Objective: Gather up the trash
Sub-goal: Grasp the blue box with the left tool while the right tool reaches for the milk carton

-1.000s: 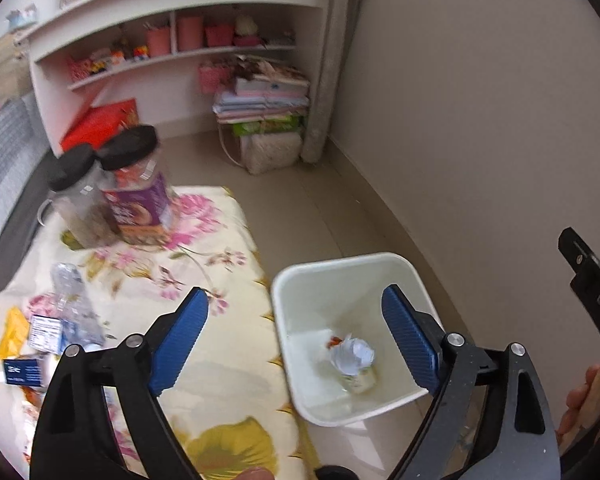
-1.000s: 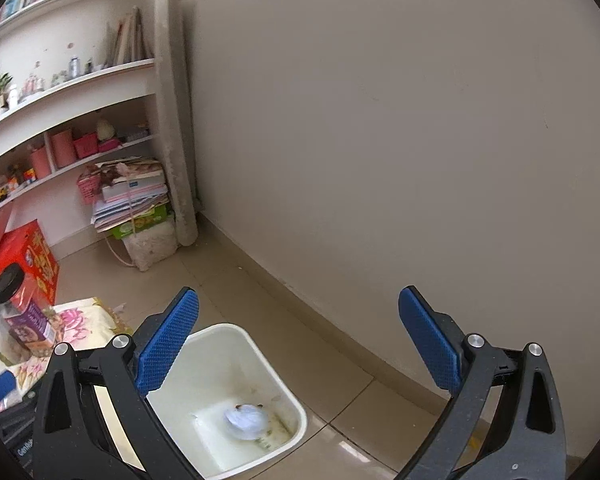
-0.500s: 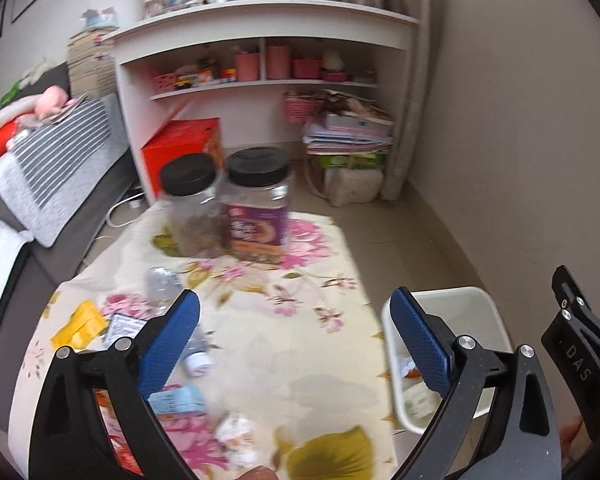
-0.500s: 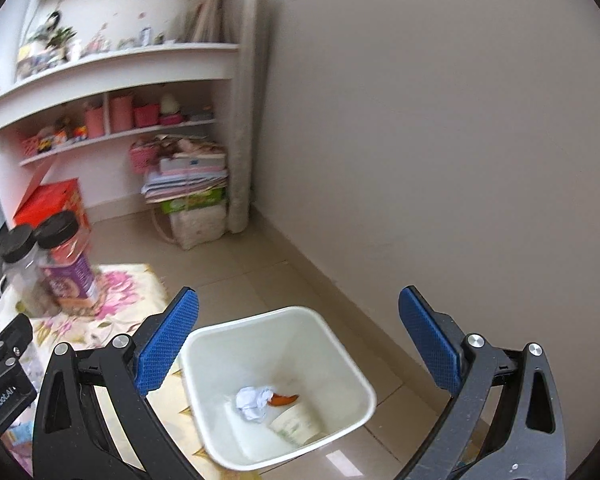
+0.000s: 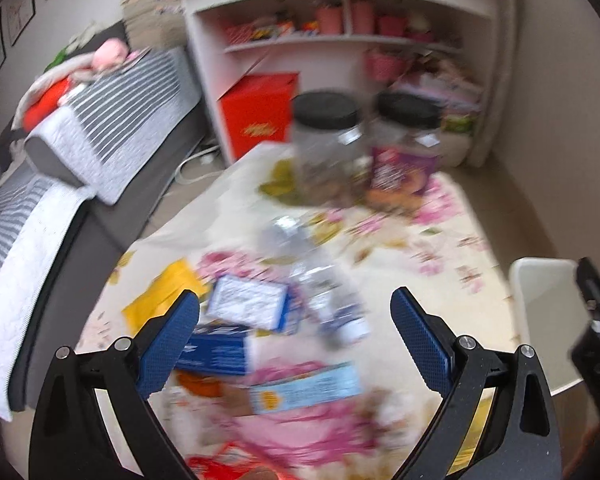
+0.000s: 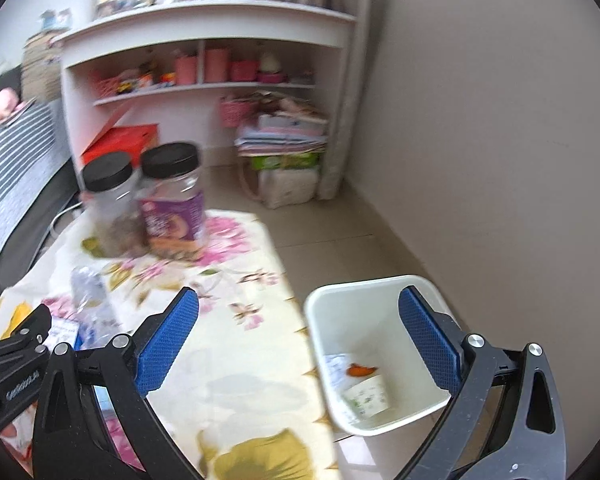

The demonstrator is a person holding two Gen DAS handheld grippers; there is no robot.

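The left gripper [image 5: 296, 320] gapes wide and empty over the crushed clear plastic bottle [image 5: 320, 276] and blue-and-white cartons [image 5: 248, 306]. The right gripper [image 6: 298, 332] is equally wide, empty. Closing amid overlapping litter risks pinching the floral tablecloth [image 5: 420, 240].

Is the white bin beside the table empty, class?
No, the white bin already holds a paper cup, a crumpled paper and an orange scrap.

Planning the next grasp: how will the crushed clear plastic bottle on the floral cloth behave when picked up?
The crushed clear plastic bottle looks empty, so probably light. Its crumpled walls will likely give under the fingers. Lying on its side, it may roll or skid on the floral cloth if nudged.
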